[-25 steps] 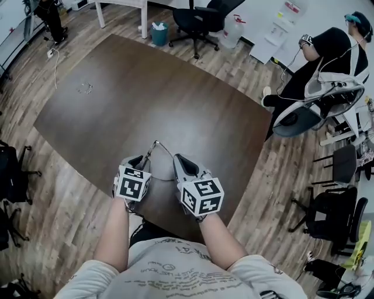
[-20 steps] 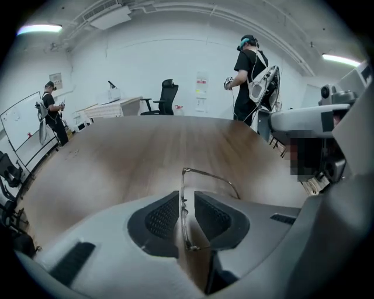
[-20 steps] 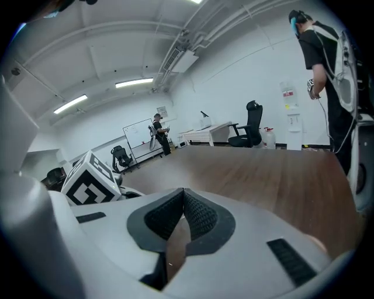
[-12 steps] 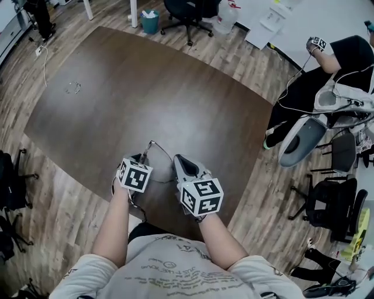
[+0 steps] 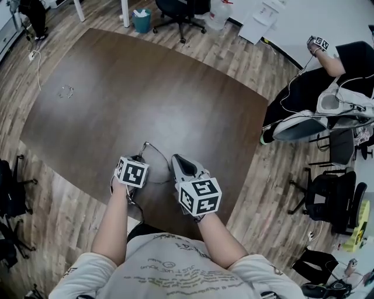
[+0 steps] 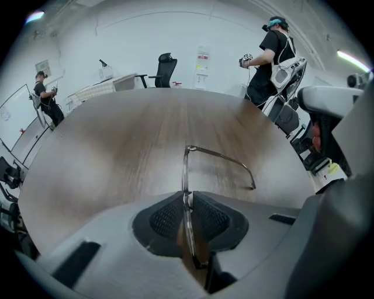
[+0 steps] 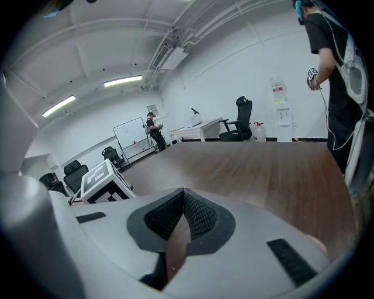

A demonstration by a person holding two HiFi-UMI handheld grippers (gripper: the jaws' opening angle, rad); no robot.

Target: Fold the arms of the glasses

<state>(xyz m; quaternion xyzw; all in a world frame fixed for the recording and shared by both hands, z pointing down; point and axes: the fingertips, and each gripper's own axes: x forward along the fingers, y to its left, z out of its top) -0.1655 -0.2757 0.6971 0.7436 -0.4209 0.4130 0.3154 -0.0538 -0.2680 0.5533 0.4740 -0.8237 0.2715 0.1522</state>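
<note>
Thin wire-framed glasses [image 6: 186,169] stand edge-on between the black pads of my left gripper [image 6: 187,201], which is shut on the front of the frame. One arm [image 6: 225,159] sticks out open to the right, low over the brown table [image 5: 146,87]. In the head view the glasses [image 5: 153,150] show just beyond the left gripper [image 5: 139,160], near the table's front edge. My right gripper [image 5: 175,160] sits close on the right of the glasses. Its pads [image 7: 196,216] meet with nothing between them, so this gripper [image 7: 183,201] is shut and empty.
A small wire object [image 5: 66,91] lies far off on the table's left part. Office chairs [image 5: 178,9] and a teal bin [image 5: 141,20] stand beyond the table. A person [image 5: 333,70] sits at the right. The table's near edge runs just under my hands.
The left gripper has sunk toward the table with the glasses still in it and tipped further down. The right gripper has dropped a little beside it, still shut.
</note>
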